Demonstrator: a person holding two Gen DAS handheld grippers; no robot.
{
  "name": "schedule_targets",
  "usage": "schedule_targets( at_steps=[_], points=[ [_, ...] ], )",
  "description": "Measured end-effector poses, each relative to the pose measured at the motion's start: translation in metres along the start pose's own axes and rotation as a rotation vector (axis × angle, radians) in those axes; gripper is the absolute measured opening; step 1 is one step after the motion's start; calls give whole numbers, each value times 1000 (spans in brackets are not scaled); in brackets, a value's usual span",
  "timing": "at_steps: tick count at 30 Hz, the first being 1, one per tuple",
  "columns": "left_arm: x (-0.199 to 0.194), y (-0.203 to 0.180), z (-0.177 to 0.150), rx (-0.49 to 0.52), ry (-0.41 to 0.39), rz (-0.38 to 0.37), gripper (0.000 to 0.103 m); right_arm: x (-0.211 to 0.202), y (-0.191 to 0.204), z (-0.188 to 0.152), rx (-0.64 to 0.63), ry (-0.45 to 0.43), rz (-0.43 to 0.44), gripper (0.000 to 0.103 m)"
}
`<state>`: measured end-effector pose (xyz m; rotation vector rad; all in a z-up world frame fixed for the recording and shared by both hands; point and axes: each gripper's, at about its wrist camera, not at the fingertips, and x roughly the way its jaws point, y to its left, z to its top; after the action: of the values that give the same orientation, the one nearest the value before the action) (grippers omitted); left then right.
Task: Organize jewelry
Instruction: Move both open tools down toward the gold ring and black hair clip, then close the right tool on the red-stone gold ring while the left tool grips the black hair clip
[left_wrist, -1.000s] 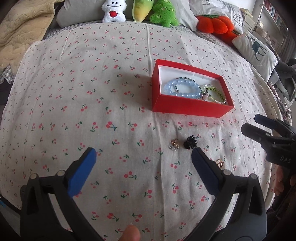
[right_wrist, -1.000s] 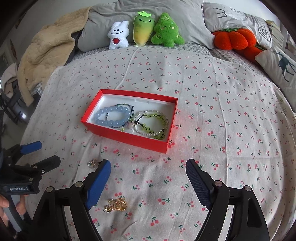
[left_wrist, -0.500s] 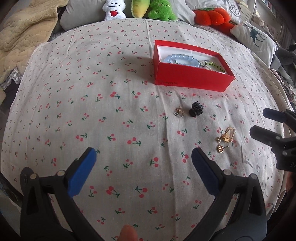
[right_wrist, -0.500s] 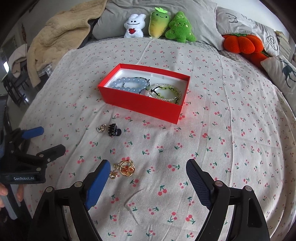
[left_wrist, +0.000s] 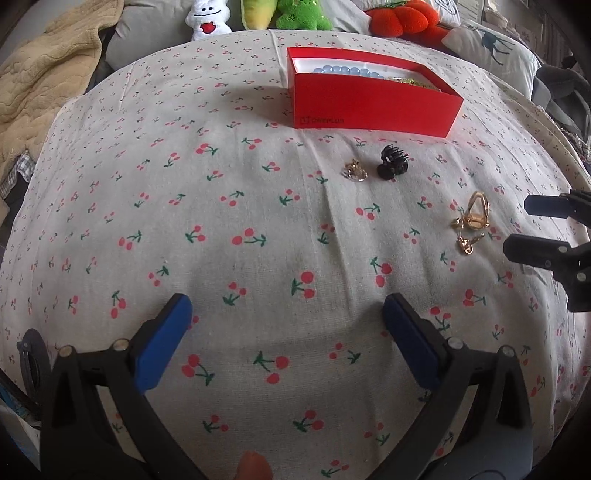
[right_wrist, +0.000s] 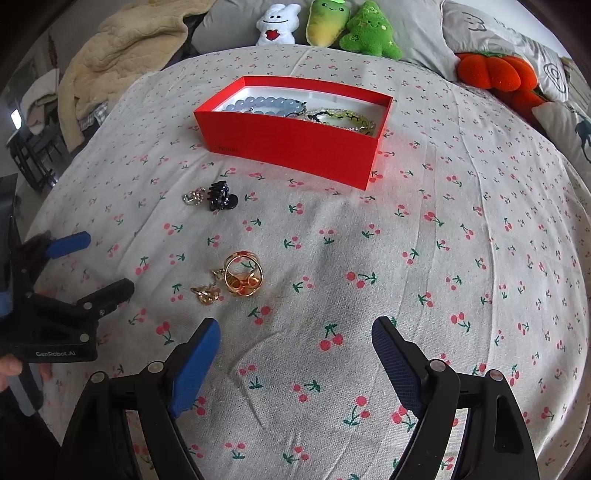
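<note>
A red box (left_wrist: 373, 105) (right_wrist: 295, 144) sits on the cherry-print bedspread and holds a blue bead bracelet (right_wrist: 264, 103) and a green bead bracelet (right_wrist: 341, 116). In front of it lie a small silver ring (left_wrist: 354, 171) (right_wrist: 194, 195) and a black hair claw (left_wrist: 393, 162) (right_wrist: 221, 195). Nearer lie a gold ring (right_wrist: 243, 275) (left_wrist: 476, 214) and a gold earring (right_wrist: 205, 293) (left_wrist: 467, 243). My left gripper (left_wrist: 286, 314) hangs open above bare cloth. My right gripper (right_wrist: 295, 339) is open too, with the gold pieces just ahead of its left finger.
Plush toys (right_wrist: 327, 24) and an orange pumpkin cushion (right_wrist: 496, 75) line the far edge by grey pillows. A beige blanket (right_wrist: 122, 48) is heaped at the far left. The bedspread (right_wrist: 461, 240) stretches bare to the right of the box.
Both grippers have come down and drawn back toward the near edge, so the box now shows side-on. The gold ring and earring came into the left wrist view. Both stayed open.
</note>
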<state>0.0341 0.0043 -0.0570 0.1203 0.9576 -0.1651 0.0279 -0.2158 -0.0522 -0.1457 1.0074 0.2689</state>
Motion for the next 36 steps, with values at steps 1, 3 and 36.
schedule_targets(
  at_steps=[1, 3, 36],
  points=[
    [0, 0, 0, -1, -3, 1, 103, -1, 0, 1, 5, -9, 5, 85],
    [1, -2, 1, 2, -2, 6, 103, 0, 4, 5, 1, -19, 21, 85],
    [-11, -29, 45, 5, -17, -127, 75, -5, -2, 31, 44, -67, 35, 23]
  ],
)
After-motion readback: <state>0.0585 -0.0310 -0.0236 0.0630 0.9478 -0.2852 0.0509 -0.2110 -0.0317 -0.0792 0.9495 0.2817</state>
